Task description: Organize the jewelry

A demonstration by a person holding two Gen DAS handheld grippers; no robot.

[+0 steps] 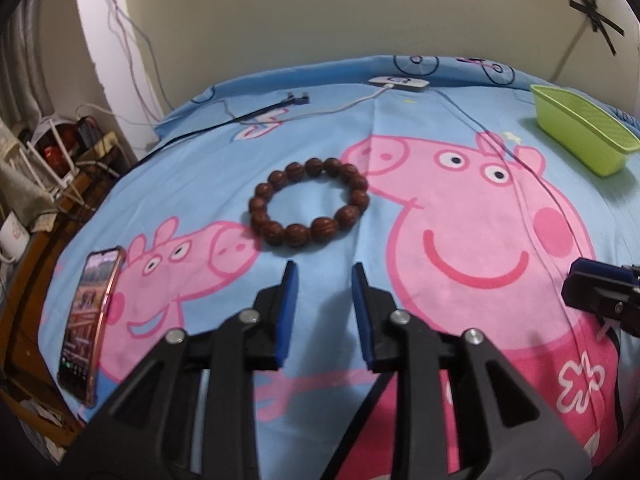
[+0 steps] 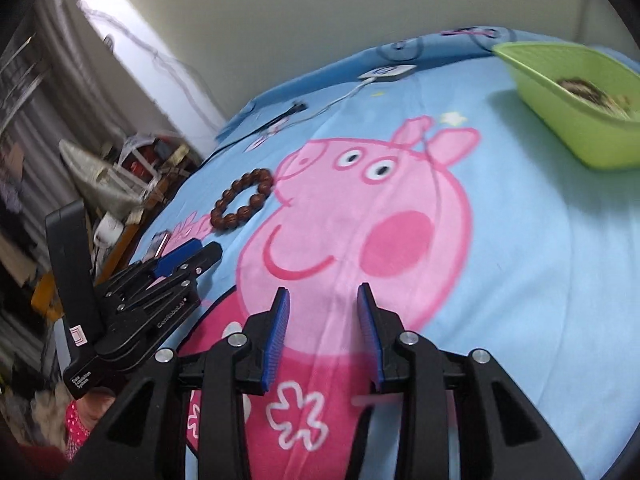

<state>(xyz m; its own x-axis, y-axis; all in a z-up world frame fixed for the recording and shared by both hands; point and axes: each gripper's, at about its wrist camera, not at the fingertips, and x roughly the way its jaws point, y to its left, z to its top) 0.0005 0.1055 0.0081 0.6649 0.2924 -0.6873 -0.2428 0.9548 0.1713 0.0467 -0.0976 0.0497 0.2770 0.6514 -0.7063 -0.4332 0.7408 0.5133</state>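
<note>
Showing basket (image 2: 576, 120) contents: right view only; both grippers' fingers apart, empty; bracelet (image 1: 309, 202) untouched.

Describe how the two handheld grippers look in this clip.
Both match: the left gripper and right gripper have black plastic linkage arms with silver pivot bolts and blue ribbed pads. The right view shows white lettering on the left gripper's black body, and a red dotted sleeve below.
</note>
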